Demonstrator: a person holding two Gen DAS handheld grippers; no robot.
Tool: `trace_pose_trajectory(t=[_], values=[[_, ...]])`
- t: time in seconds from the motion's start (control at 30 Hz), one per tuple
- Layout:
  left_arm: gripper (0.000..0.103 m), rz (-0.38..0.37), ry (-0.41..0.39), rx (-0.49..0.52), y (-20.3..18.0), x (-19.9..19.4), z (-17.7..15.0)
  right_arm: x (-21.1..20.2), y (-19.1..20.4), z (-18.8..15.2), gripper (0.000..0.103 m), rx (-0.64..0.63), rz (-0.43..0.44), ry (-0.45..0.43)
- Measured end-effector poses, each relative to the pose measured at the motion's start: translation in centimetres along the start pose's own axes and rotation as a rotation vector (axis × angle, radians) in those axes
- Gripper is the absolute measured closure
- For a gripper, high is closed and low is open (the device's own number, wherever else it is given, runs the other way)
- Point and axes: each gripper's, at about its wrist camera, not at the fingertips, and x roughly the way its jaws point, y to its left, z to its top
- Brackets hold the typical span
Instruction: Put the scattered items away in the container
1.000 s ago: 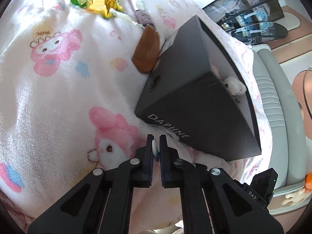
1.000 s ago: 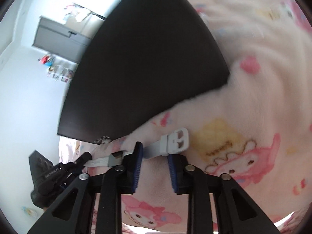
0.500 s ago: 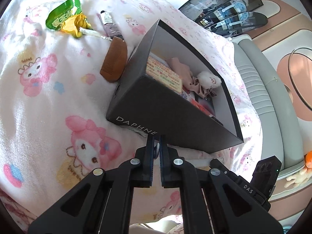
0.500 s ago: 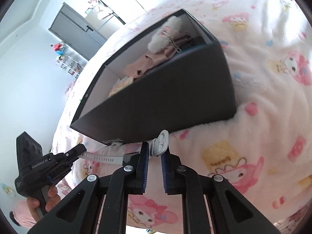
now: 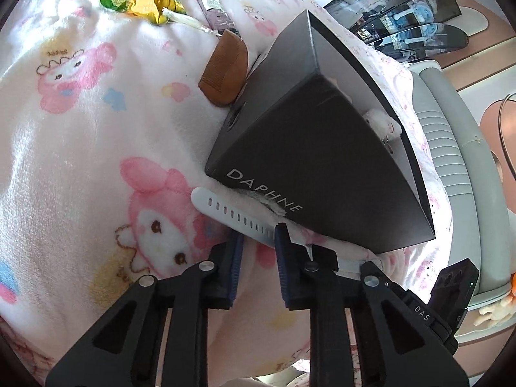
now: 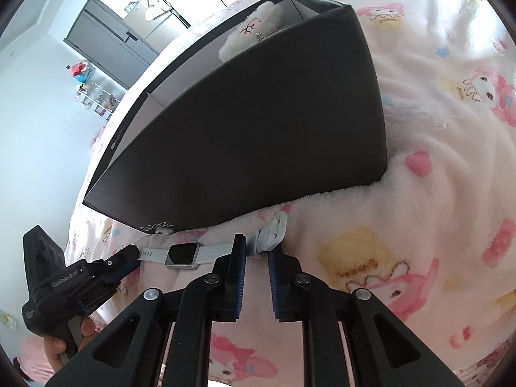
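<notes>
Watch: my pale grey rubber-strapped smartwatch point(image 6: 182, 254) lies flat on the fleece, just ahead of both tongs, beside the black cardboard box point(image 6: 245, 135)
Left tongs point(image 5: 258, 245): spreading; holed strap between, unpinched
Right tongs point(image 6: 257, 253): opening; buckle strap between, unpinched
Handling: I judge it light, floppy; grip beside the case

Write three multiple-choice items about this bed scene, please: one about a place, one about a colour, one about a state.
1. Where does the watch lie?
A) inside the black box
B) on the blanket, by the box's front wall
C) on the comb

2. Which colour is the comb?
A) brown
B) blue
C) white

3. How is the watch's screen?
A) lit
B) dark
C) covered by cloth

Answers:
1 B, its strap lies flat on the blanket below the DAPHNE lettering.
2 A, it shows brown beside the box.
3 B, the screen is plain black.
</notes>
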Motion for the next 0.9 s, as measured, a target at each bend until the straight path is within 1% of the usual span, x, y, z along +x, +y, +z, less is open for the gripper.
trace_pose_trajectory(t=[0.1,0.17,0.2,0.27,0.3,0.37,0.43,0.57,0.7,0.8,0.9], values=[[0.086,0.012,0.019,0.002,0.2,0.8,0.1,0.5,-0.1,0.1,0.091,0.023,-0.025,0.009],[0.086,0.024,0.011,-0.002,0.3,1.1,0.1,1.1,-0.1,0.4,0.09,0.044,-0.035,0.02],[0.088,0.023,0.0,-0.002,0.0,1.0,0.1,1.0,0.2,0.5,0.09,0.043,-0.029,0.011],[0.099,0.005,-0.024,0.017,-0.8,0.3,0.1,0.2,0.7,0.5,0.091,0.02,-0.012,-0.025],[0.1,-0.012,-0.032,0.035,-1.3,-0.2,0.0,-0.3,1.0,0.4,0.094,0.006,0.0,-0.04],[0.1,-0.053,-0.035,0.065,-2.3,-1.3,-0.2,-1.4,1.8,0.2,0.095,-0.022,0.014,-0.046],[0.1,-0.078,-0.05,0.08,-3.1,-2.4,-0.3,-2.3,2.3,0.1,0.095,-0.025,0.024,-0.049],[0.1,-0.097,-0.084,0.119,-4.7,-4.1,-0.3,-3.4,3.5,-0.1,0.095,-0.043,0.044,-0.078],[0.1,-0.108,-0.098,0.151,-5.2,-5.4,0.3,-4.3,3.9,-0.2,0.095,-0.061,0.072,-0.096],[0.1,-0.073,-0.083,0.137,-4.9,-4.9,0.4,-3.2,4.1,-0.1,0.095,-0.057,0.052,-0.081],[0.1,-0.061,-0.044,0.083,-3.6,-3.7,0.2,-2.7,3.4,-0.5,0.095,-0.016,0.046,-0.022]])
